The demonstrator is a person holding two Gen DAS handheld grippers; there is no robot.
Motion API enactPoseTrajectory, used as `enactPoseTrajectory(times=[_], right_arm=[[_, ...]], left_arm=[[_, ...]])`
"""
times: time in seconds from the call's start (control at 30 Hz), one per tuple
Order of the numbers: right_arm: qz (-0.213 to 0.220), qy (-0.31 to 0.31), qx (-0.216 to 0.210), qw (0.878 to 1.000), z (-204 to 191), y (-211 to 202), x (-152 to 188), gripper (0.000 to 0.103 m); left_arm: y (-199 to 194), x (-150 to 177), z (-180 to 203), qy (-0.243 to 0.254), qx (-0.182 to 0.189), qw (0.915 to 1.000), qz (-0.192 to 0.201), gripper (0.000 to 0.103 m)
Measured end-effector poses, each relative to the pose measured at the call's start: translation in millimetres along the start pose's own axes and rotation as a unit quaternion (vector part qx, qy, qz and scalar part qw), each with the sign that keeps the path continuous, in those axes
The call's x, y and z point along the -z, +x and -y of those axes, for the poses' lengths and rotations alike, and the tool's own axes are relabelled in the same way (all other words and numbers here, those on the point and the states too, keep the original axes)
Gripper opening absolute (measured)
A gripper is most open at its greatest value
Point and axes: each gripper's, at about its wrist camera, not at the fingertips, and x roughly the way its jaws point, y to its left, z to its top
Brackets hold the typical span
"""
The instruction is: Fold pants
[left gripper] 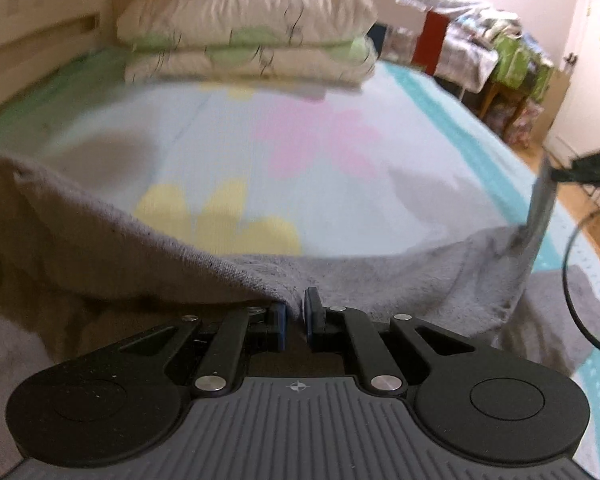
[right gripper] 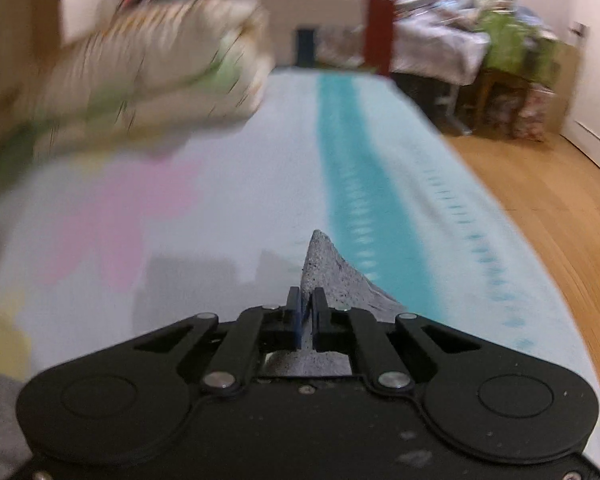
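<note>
The grey pants (left gripper: 360, 280) are held up over a bed with a pale flowered cover (left gripper: 260, 152). My left gripper (left gripper: 295, 304) is shut on the upper edge of the pants, which sag in a curve between both grippers. My right gripper shows at the right of the left wrist view (left gripper: 540, 208), holding the far end of that edge. In the right wrist view my right gripper (right gripper: 307, 306) is shut on a corner of the pants (right gripper: 328, 268) that sticks up past the fingertips. The rest of the pants hangs below, out of sight.
Two stacked pillows (left gripper: 244, 32) lie at the head of the bed by a wooden headboard (left gripper: 40, 40). The bed cover has a teal stripe (right gripper: 360, 184) near its right edge. A wooden floor (right gripper: 540, 208) and cluttered furniture (right gripper: 480, 48) lie to the right.
</note>
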Motion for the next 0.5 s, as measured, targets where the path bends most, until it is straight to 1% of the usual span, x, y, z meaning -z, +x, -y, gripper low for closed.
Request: enactPoseTrajectory(times=[0.07,0.17,0.23,0.33,0.4,0.47,0.5], right_arm=[[0.012,0.033,0.015,0.999,22,-28,12,0.005],[-0.001,0.084,0.038,0.996,48,-51,47,0.005],[-0.035,0.116,0.051,0.991,64,-49,79,0.005],[-0.076,0.159,0.060,0.983,76,-37,117,0.005],[-0.086,0.156,0.068,0.982,76,-30,131,0.005],[-0.093,0.161,0.058,0.981,78,-26,139,0.006],[-0.090,0.165,0.054,0.981,78,-25,141,0.008]], left_arm=[[-7,5,3,0.013,0.005,0.9999,0.008,0.008],[-7,20,6,0.027,0.010,0.9995,-0.009,0.008],[-3,30,6,0.031,0.010,0.9991,-0.027,0.008],[3,44,6,0.040,0.006,0.9979,-0.050,0.008],[5,48,7,0.037,0.004,0.9976,-0.058,0.008],[6,47,4,0.029,0.004,0.9977,-0.061,0.008],[6,47,4,0.025,0.003,0.9978,-0.061,0.008]])
